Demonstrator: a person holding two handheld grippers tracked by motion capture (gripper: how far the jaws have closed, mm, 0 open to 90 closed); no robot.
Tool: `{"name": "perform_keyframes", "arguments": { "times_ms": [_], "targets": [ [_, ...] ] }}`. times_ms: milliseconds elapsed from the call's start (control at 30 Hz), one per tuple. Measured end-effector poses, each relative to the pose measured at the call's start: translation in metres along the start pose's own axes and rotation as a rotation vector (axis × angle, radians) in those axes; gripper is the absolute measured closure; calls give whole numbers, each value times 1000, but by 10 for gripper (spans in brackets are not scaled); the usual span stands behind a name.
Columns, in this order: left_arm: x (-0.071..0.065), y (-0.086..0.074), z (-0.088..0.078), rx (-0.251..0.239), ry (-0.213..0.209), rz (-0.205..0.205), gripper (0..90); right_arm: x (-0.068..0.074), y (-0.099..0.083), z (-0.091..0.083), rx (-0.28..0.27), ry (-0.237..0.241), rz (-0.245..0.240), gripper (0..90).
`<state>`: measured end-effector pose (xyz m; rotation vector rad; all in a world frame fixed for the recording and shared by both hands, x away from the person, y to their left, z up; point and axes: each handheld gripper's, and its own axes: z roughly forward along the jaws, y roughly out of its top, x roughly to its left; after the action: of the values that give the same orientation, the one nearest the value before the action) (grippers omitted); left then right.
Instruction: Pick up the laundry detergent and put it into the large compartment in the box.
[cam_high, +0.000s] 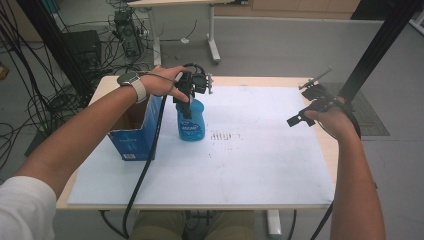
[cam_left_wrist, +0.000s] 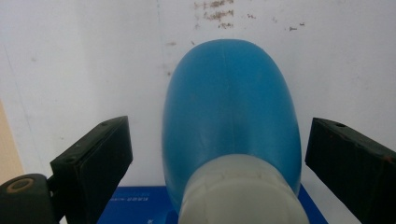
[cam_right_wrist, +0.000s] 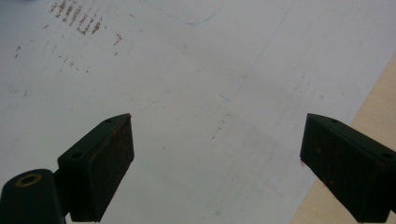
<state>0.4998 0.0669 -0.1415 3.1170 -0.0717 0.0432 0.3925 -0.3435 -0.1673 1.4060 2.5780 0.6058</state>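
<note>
Left gripper view, tongs (cam_left_wrist: 215, 163) straddling blue bottle (cam_left_wrist: 231, 116) (untouched), gaps both sides

We see a light wooden desk (cam_high: 320, 145) almost wholly covered by a white sheet (cam_high: 250, 160), which leaves bare wood along the far and right edges. The sheet carries a patch of brownish marks (cam_high: 223, 136) near its middle. On it stand a blue bottle (cam_high: 191, 122) and, just beside that at the left, an open blue cardboard box (cam_high: 137, 137).
</note>
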Motion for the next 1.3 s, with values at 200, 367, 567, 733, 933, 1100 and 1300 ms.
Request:
{"name": "perform_keyframes", "arguments": {
  "times_ms": [200, 367, 567, 733, 933, 1100, 1300],
  "targets": [
    [0, 0, 3, 0, 1, 0, 79, -1, -1, 1, 2, 2, 1, 96],
    [0, 0, 7, 1, 2, -2, 80, -1, -1, 2, 3, 3, 3, 96],
    [-2, 3, 10, 9, 11, 1, 89, -1, -1, 1, 2, 2, 3, 96],
    [-4, 4, 12, 12, 21, 3, 95, -1, -2, 1, -1, 2, 3, 96],
    [-4, 5, 14, 19, 26, 6, 103, -1, -3, -1, -2, 0, 3, 96],
    [-4, 5, 14, 15, 22, 10, 132, -2, -4, 0, -3, 1, 6, 96],
    [-4, 6, 14, 18, 21, 12, 174, -2, -6, -1, -5, 1, 7, 96]
  ]
}}
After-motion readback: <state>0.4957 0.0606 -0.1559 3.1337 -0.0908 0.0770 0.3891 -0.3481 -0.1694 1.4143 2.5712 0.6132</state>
